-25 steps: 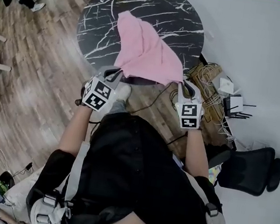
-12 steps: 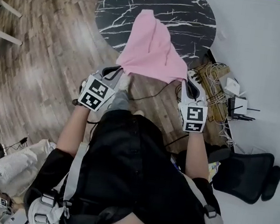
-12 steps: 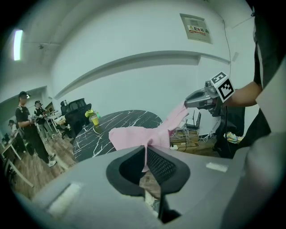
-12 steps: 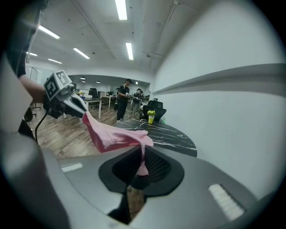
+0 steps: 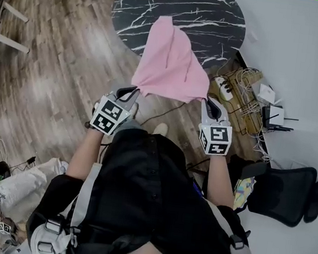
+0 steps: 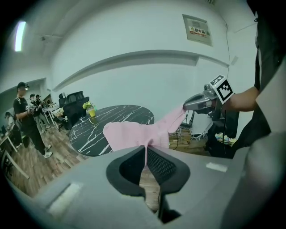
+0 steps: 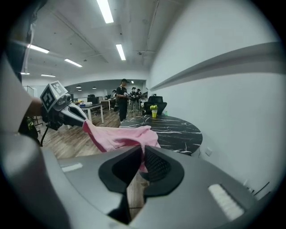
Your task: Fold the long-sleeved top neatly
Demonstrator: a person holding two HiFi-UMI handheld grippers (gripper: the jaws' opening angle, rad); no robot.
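Note:
The pink long-sleeved top (image 5: 172,62) is stretched between my two grippers, its far end still lying on the near part of the round black marble table (image 5: 219,10). My left gripper (image 5: 133,90) is shut on the top's near left corner, and my right gripper (image 5: 208,101) is shut on the near right corner. Both are held off the table over the wood floor. In the left gripper view the pink cloth (image 6: 129,134) runs from my shut jaws across to the right gripper (image 6: 184,107). In the right gripper view the top (image 7: 116,136) spans to the left gripper (image 7: 83,121).
A tangle of cables with a power strip (image 5: 232,95) and a router (image 5: 272,117) lie on the floor by the white wall. A black office chair (image 5: 283,193) stands at the right. A yellow plant pot (image 6: 91,111) sits on the table's far side. People (image 6: 22,112) stand beyond.
Both grippers have drawn back from the table toward the person, dragging the pink top with them. Its far end has slid toward the table's near edge.

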